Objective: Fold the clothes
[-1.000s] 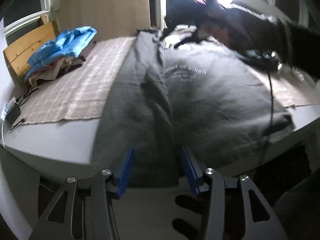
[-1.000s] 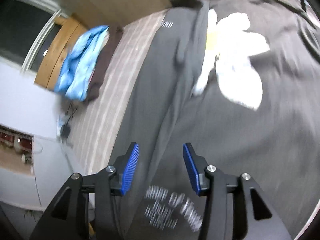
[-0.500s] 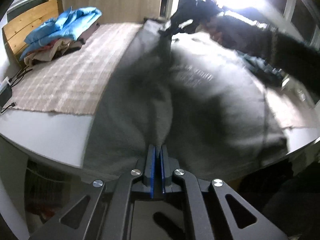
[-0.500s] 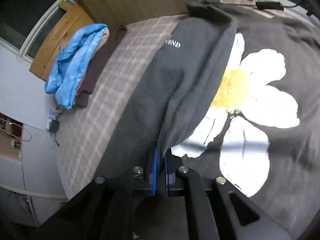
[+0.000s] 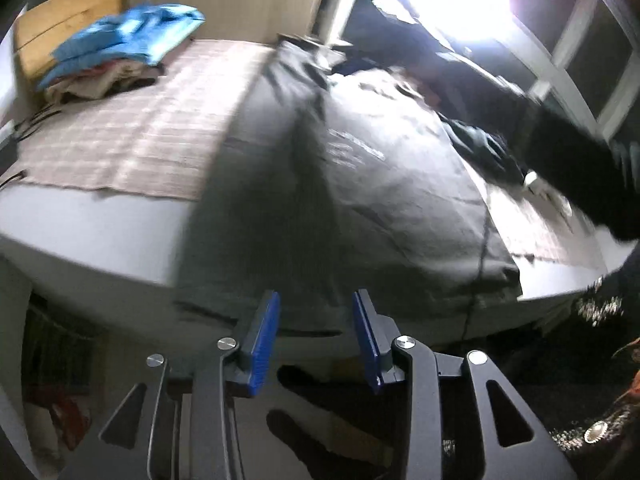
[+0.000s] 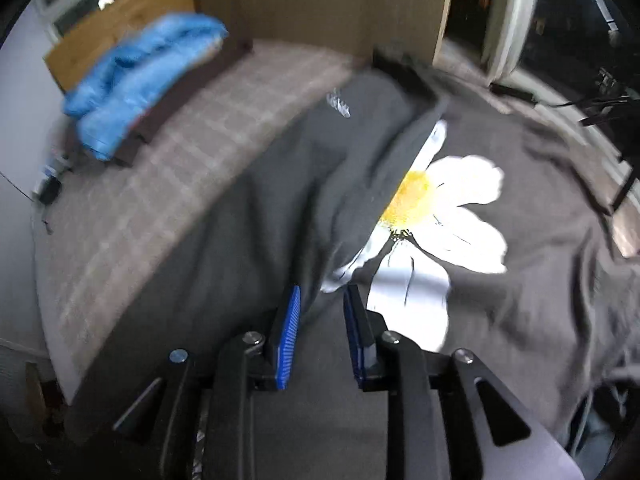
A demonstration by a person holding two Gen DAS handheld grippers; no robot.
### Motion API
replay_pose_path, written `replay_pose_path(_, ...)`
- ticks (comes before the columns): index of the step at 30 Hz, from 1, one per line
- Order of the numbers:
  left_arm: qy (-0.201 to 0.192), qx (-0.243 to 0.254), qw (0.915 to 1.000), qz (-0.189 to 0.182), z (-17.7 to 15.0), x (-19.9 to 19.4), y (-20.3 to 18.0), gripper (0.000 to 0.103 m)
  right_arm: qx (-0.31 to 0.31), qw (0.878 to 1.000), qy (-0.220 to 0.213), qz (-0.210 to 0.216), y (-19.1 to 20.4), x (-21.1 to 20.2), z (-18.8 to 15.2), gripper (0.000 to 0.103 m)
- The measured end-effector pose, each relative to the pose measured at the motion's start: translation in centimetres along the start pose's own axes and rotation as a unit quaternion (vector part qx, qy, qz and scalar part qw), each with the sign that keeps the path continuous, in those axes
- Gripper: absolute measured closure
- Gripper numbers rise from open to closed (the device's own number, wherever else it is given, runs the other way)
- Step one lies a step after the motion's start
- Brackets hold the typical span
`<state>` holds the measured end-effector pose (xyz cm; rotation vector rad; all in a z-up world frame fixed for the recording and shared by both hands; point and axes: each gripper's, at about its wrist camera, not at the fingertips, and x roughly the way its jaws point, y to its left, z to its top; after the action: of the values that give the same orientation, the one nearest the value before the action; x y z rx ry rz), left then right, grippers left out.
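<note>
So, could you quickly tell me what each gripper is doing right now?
Left gripper: open, just released, holding nothing.
Right gripper: open, just released the shirt.

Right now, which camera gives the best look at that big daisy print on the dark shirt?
The right wrist view: the daisy print fills its middle, partly covered by a folded-over flap. The left wrist view shows the dark shirt blurred, with only faint white lettering, no daisy.

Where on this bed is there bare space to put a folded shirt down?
The checked beige cover lies bare between the dark grey daisy-print shirt and the pile of clothes topped with blue. The shirt fills the rest, and cables crowd its far edge.
</note>
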<state>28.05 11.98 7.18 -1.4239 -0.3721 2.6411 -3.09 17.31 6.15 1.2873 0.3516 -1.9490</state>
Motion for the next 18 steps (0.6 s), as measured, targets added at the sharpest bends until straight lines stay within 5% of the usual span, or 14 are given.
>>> replay_pose_path(4, -0.017, -0.013, 0.9998, -0.002, 1.5, 1.8, 1.0, 0.067, -0.022, 0.999, -0.012, 0.039, 3.8, -1.0, -3.0, 0.075)
replay_pose_path(9, 0.015, 0.020, 0.9996, -0.014, 2.6, 6.6, -0.2, 0.067, -0.045, 0.999, 0.011, 0.029, 7.6, 2.0, -5.8, 0.069)
replay_pose_path(11, 0.021, 0.038, 0.9989, -0.015, 2.3, 6.8, -0.6, 0.063, -0.052, 0.998, 0.008, 0.017, 8.2, 2.2, -6.6, 0.057)
replay_pose_path(14, 0.036, 0.056, 0.9975, -0.025, 1.7, 5.6, -0.9, 0.062, -0.043, 0.999, 0.019, 0.016, 7.6, 0.8, -7.7, 0.057)
replay_pose_path(18, 0.030, 0.059, 0.9974, -0.028, 2.8, 2.7, -0.3, 0.062, 0.060, 0.996, -0.012, 0.068, 2.8, -4.4, -8.4, 0.057)
